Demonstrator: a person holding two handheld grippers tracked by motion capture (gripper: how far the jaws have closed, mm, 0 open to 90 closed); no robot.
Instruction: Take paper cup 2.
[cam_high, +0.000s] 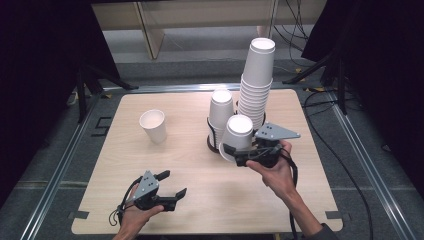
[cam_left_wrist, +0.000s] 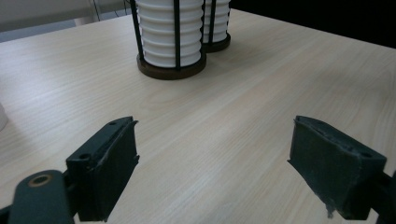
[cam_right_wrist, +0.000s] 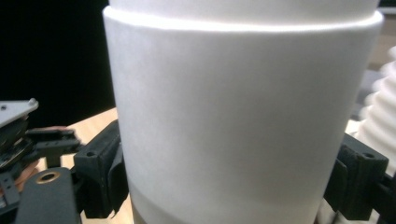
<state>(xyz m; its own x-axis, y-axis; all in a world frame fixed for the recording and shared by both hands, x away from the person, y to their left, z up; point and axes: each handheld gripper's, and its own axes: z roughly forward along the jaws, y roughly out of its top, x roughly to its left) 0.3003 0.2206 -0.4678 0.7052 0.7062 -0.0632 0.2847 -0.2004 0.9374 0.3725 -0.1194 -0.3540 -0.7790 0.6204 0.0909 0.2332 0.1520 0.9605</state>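
Nearest to us, at the near edge of the tabletop (cam_high: 200, 200), a hand holds our left tongs (cam_high: 170, 184), spread with nothing between the jaws; in the left gripper view those tongs (cam_left_wrist: 212, 168) frame only bare wood, with the cup holder well beyond them.

We take the tall cup stack (cam_high: 256, 82) as our landmark, since it is the largest thing on the tabletop. It stands toward the far right, a column of upturned white paper cups leaning a little, seated in a dark wire holder (cam_left_wrist: 172, 70) with a round base. Just beside it on its left stands a shorter stack (cam_high: 221, 111) of the same cups, in its own holder.

In front of the tall cup stack, on its near side, our right tongs (cam_high: 231, 151) are pinching a single paper cup (cam_high: 237, 134), held bottom up and close against the short stack. In the right gripper view this cup (cam_right_wrist: 233, 121) sits squarely between the two black jaws, both pads pressed to its wall, and ribbed cup rims of a stack show at the right edge.

Well to the left of the tall cup stack, one lone cup (cam_high: 153, 125) stands mouth up on the tabletop, apart from everything else.
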